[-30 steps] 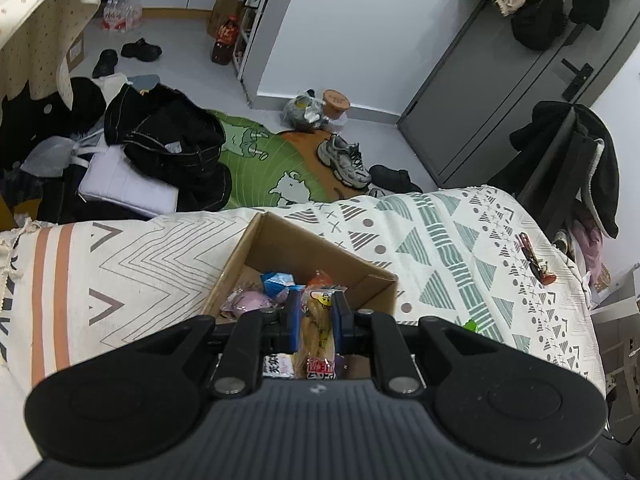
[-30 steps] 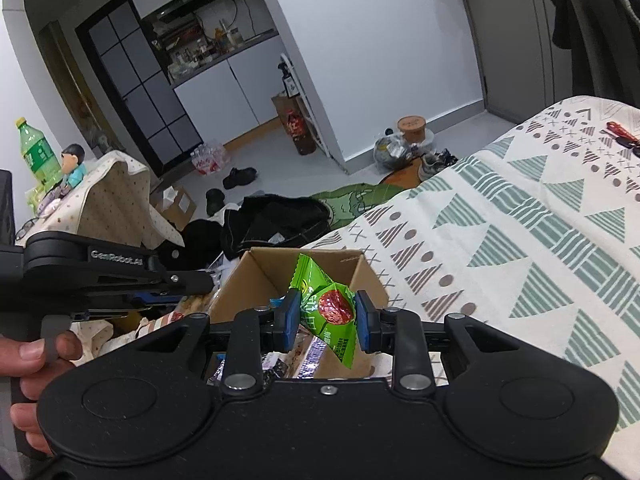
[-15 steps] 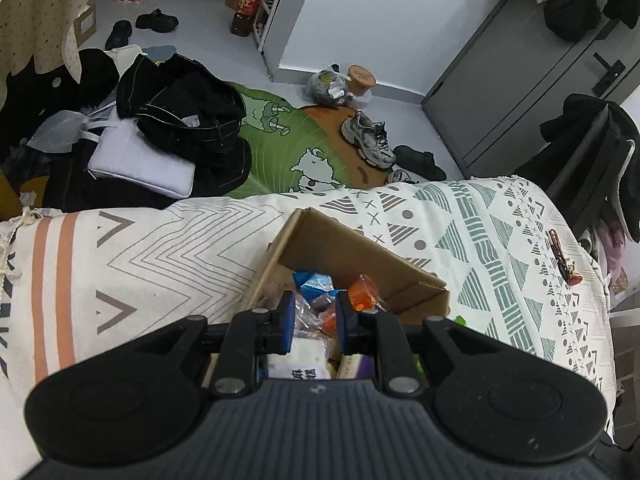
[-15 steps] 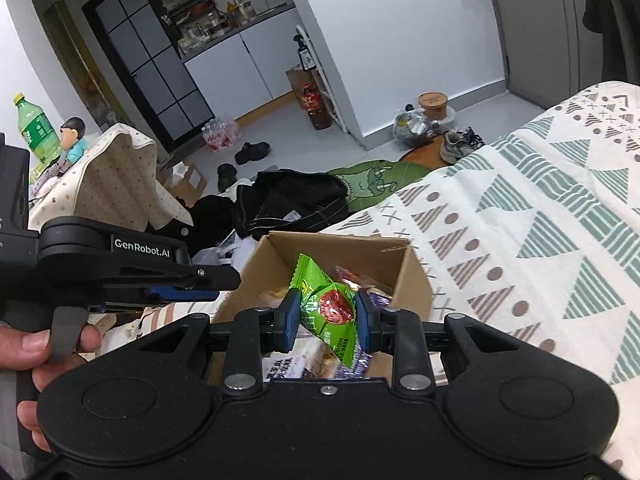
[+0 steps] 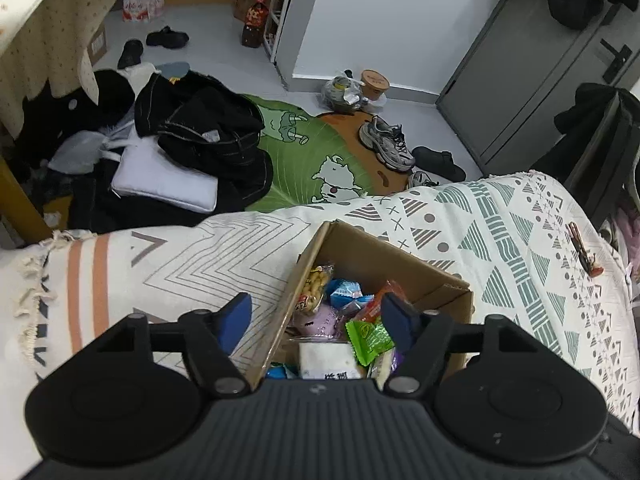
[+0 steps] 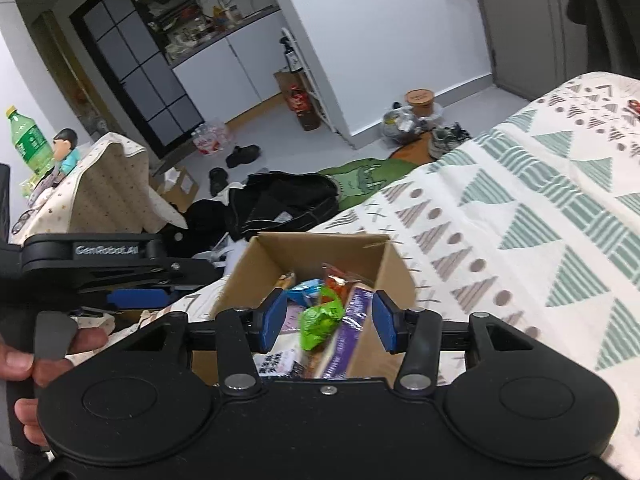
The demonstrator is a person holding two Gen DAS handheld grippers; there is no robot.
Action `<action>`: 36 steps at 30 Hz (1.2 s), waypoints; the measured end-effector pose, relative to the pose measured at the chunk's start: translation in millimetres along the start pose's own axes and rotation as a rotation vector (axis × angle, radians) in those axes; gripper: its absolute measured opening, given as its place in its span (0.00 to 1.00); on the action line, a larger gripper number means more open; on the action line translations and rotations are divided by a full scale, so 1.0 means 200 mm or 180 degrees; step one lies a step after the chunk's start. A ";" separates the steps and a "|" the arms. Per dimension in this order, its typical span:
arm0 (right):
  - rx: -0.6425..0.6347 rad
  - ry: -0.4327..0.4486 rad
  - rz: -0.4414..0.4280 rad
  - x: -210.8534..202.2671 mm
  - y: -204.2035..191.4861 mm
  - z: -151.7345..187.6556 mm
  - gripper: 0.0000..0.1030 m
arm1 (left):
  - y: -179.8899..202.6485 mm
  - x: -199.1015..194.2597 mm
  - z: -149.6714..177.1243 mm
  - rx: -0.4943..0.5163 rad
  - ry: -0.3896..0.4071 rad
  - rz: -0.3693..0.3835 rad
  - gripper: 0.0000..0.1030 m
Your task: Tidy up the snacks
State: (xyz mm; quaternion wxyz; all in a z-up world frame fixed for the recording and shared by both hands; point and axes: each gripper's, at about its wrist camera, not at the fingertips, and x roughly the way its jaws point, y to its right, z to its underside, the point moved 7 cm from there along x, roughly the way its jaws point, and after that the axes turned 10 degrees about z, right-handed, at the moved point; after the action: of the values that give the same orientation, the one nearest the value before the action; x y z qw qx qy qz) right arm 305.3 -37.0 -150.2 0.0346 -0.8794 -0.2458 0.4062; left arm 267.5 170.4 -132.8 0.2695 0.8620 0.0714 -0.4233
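Observation:
An open cardboard box (image 5: 400, 264) of mixed snack packets sits on the patterned bedspread (image 5: 520, 248). My left gripper (image 5: 316, 316) hovers over the box's left wall. Its jaws are opening wide and hold nothing. A green packet (image 5: 368, 336) lies on top of the pile, beside the right fingertip. In the right wrist view the same box (image 6: 312, 248) is below my right gripper (image 6: 330, 318). Those jaws are opening too. The green packet (image 6: 322, 318) sits loose between the blue pads (image 6: 274, 318), touching neither.
The left gripper's body (image 6: 120, 264) and the hand (image 6: 16, 360) holding it are at the left of the right wrist view. A red clip (image 5: 582, 250) lies on the bed. Past the bed's edge are black clothes (image 5: 208, 128), a green rug (image 5: 320, 152) and shoes (image 5: 386, 142).
The left jaws, shut on a snack packet a second ago, now stand wide with nothing in them. The right jaws have spread and let the green packet drop towards the box.

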 end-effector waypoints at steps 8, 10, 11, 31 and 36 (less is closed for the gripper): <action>0.0009 0.0045 0.0138 -0.12 0.07 0.02 0.57 | 0.07 -0.08 0.07 0.0136 -0.0060 0.0028 0.82; 0.0028 0.0079 0.0148 -0.15 0.08 0.01 0.61 | 0.09 -0.09 0.09 0.0171 -0.0076 0.0029 0.82; 0.0038 0.0100 0.0141 -0.17 0.09 0.01 0.62 | 0.10 -0.11 0.10 0.0207 -0.0073 0.0020 0.82; 0.0040 0.0475 0.0327 -0.54 0.28 0.08 1.00 | 0.35 -0.40 0.32 0.0543 0.0202 0.0043 1.00; 0.0076 0.0456 0.0337 -0.59 0.31 0.10 1.00 | 0.39 -0.47 0.38 0.0639 0.0262 0.0047 1.00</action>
State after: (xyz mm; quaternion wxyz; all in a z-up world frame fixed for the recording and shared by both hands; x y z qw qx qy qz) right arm 251.1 -148.9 -96.6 0.0410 -0.9175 -0.1910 0.3465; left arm 183.1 74.4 -65.5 0.1817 0.9019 0.0332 -0.3906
